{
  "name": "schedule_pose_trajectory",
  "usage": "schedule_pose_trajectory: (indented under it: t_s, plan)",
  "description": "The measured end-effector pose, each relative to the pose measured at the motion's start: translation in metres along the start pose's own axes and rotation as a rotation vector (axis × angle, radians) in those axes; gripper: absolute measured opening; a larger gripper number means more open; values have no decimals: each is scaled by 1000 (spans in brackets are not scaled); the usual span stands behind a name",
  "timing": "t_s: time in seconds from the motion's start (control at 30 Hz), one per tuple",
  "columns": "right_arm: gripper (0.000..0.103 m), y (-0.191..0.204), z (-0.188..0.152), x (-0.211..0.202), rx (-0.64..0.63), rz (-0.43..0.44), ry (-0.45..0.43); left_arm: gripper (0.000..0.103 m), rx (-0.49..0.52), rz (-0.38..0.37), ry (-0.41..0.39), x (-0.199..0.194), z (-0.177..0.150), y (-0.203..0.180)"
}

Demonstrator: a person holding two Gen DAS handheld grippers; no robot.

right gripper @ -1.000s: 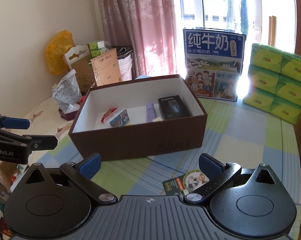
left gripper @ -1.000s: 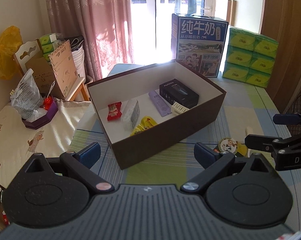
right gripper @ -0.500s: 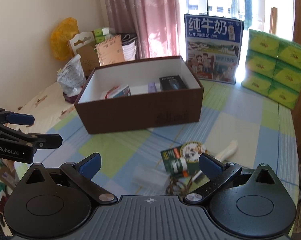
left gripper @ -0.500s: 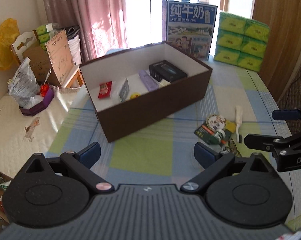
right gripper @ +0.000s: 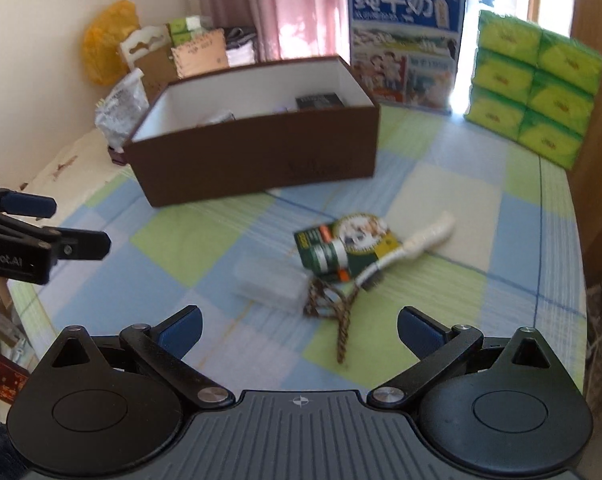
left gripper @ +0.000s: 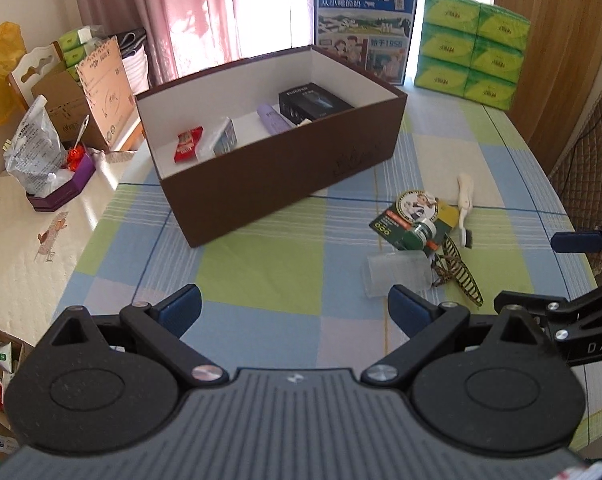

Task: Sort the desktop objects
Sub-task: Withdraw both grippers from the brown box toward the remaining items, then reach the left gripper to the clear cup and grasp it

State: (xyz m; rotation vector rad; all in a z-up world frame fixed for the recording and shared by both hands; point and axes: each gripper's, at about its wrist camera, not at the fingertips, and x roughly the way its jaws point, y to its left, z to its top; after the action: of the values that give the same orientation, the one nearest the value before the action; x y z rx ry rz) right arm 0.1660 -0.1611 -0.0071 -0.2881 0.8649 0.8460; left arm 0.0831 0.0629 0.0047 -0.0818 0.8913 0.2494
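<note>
A brown box (left gripper: 277, 184) (right gripper: 261, 164) with a white inside stands on the checked tablecloth and holds a red packet (left gripper: 188, 144), a lilac tube (left gripper: 275, 119), a black case (left gripper: 313, 100) and other small items. To its right lie a green carded item (left gripper: 411, 222) (right gripper: 341, 248), a white brush (left gripper: 464, 208) (right gripper: 413, 246), a clear plastic case (left gripper: 395, 274) (right gripper: 269, 282) and a patterned cord (left gripper: 459, 270) (right gripper: 337, 308). My left gripper (left gripper: 295, 307) is open over the near table. My right gripper (right gripper: 299, 328) is open above the cord, nothing held.
A blue milk carton (left gripper: 361, 28) and stacked green tissue packs (left gripper: 473, 48) stand behind the box. Left of the table sit cardboard boxes (left gripper: 85, 96), a plastic bag (left gripper: 33, 148) and a purple tray (left gripper: 61, 192). A wooden panel (left gripper: 561, 40) rises at the right.
Both grippers have pulled back and risen from the box. The loose objects on the right of the table have come into full view. Both stay open.
</note>
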Motion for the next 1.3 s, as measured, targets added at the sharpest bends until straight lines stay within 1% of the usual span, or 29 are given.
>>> schedule_pose_trajectory:
  t_s: [0.2,0.4,0.53,0.7,0.8,0.93,1.1,1.2,1.3]
  plan:
    - [101,-15,-13,8,50,-56,54,98,25,-37,28,15,-3,-9]
    - [101,-31,-18,14,123,-83,85,98,61,-70,65,34,-3,-22]
    - [101,-43,-20,19,164,-113,107,98,100,-101,77,45,-4,-29]
    - [101,-57,-25,23,212,-140,136,98,176,-138,73,64,-2,-40]
    - [101,-65,-28,25,239,-158,154,98,238,-168,71,77,0,-46]
    - [101,-76,-31,28,281,-178,166,98,344,-233,71,99,2,-53]
    - [101,-91,-38,29,340,-219,186,98,446,-308,91,131,7,-56]
    - [101,-99,-43,29,389,-242,199,97,541,-352,86,145,11,-61]
    - [101,-103,-46,28,425,-258,210,97,643,-369,84,156,13,-71]
